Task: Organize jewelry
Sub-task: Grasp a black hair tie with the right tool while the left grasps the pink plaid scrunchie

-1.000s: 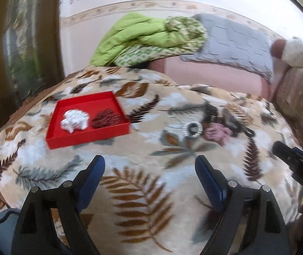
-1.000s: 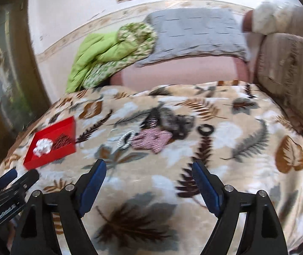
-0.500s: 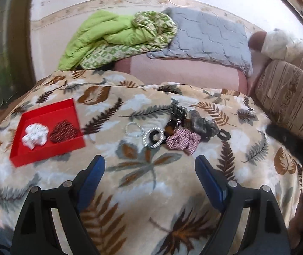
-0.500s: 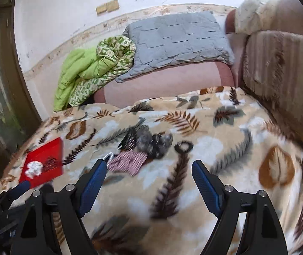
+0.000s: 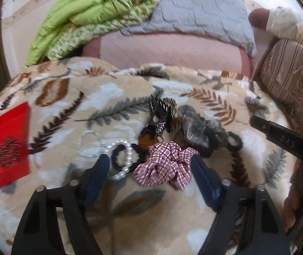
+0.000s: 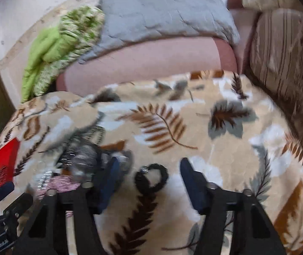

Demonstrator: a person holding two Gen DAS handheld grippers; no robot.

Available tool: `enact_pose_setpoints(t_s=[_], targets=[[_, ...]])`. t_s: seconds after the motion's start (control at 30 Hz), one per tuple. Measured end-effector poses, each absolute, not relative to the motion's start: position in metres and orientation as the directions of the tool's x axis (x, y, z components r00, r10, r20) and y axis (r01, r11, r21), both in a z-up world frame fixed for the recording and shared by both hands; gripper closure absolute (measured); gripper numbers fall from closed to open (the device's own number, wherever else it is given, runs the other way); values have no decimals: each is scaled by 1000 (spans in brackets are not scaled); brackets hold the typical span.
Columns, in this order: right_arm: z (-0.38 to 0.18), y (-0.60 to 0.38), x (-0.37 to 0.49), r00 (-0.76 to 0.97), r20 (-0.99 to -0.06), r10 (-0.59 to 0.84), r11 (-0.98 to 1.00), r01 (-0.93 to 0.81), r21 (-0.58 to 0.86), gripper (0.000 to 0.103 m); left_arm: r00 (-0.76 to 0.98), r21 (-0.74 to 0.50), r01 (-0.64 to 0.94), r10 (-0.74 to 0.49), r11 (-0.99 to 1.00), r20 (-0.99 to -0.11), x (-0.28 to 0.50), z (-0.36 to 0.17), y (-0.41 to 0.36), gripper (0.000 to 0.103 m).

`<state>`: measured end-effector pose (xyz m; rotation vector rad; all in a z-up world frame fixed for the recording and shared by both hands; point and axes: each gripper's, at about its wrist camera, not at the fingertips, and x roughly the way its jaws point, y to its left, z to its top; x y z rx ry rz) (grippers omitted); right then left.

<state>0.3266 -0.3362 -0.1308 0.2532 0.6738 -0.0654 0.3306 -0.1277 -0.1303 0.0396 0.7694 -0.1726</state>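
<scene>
Leaf-print blanket [image 5: 113,104] carries the pile. Left gripper [image 5: 150,167] spread wide, empty; checked scrunchie [image 5: 165,165] lies between its fingers, its long axis across the gap. Right gripper [image 6: 147,177] equally wide, empty, straddling black ring [image 6: 151,177]; red tray [image 5: 5,148] far left, nearer the left.

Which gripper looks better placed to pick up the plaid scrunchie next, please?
Left, probably: the left gripper is open with the plaid scrunchie between its fingers; the right gripper brackets a black hair tie.

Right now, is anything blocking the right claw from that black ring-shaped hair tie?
Nothing visible. The black hair tie lies alone on the leaf-print blanket, just ahead of the open right claw.
</scene>
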Motion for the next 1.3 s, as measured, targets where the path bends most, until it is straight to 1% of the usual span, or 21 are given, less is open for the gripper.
enact_pose_setpoints(t_s=[0.07, 0.13, 0.2, 0.27, 0.33, 0.37, 0.4, 0.43, 0.47, 0.53, 0.6, 0.7, 1.0, 1.1, 1.2, 1.3], targets=[[-141, -342, 337, 767, -642, 14, 966, 156, 208, 49, 673, -30, 179, -145, 983, -725, 345, -147, -133, 51], [-150, -346, 346, 758, -652, 5, 963, 171, 206, 52, 643, -45, 187, -157, 981, -750, 353, -159, -136, 57], [-158, -346, 352, 742, -670, 23, 959, 173, 224, 57, 631, -49, 190, -160, 981, -759, 357, -167, -138, 58], [-167, -339, 357, 719, -695, 4, 968, 171, 183, 58, 630, -51, 198, -167, 979, -758, 358, -171, -141, 69], [-176, -338, 361, 696, -718, 2, 968, 180, 177, 62, 635, -42, 210, -169, 977, -754, 357, -171, -146, 73], [-180, -339, 362, 686, -727, 8, 967, 180, 181, 66, 636, -40, 214, -170, 976, -753, 356, -171, -147, 78], [-183, -340, 363, 679, -734, 10, 965, 185, 185, 75, 636, -36, 219, -171, 975, -753, 355, -171, -149, 81], [-186, -341, 363, 672, -740, 23, 962, 186, 198, 81, 636, -38, 223, -175, 974, -751, 354, -171, -149, 87], [-188, -340, 363, 668, -743, 37, 961, 180, 209, 83, 636, -47, 226, -184, 973, -749, 354, -170, -147, 89], [-191, -336, 365, 655, -755, 34, 967, 170, 191, 94, 635, -74, 236, -211, 969, -743, 352, -168, -144, 94], [-195, -333, 365, 648, -762, 24, 969, 173, 178, 95, 637, -91, 249, -234, 964, -735, 347, -165, -140, 95], [-189, -333, 359, 670, -742, 13, 967, 181, 180, 96, 650, -93, 254, -241, 963, -720, 336, -160, -134, 95], [-138, -300, 300, 787, -616, -35, 962, 194, 193, 96, 696, -107, 244, -251, 964, -673, 283, -131, -108, 96], [-122, -273, 270, 819, -574, -11, 965, 158, 208, 96, 711, -108, 237, -248, 965, -658, 261, -119, -91, 96], [-103, -239, 245, 844, -536, 0, 981, 103, 163, 96, 730, -102, 222, -235, 970, -641, 242, -108, -74, 96], [-89, -210, 219, 862, -506, 32, 986, 56, 157, 96, 758, -86, 197, -208, 977, -618, 221, -95, -53, 96]])
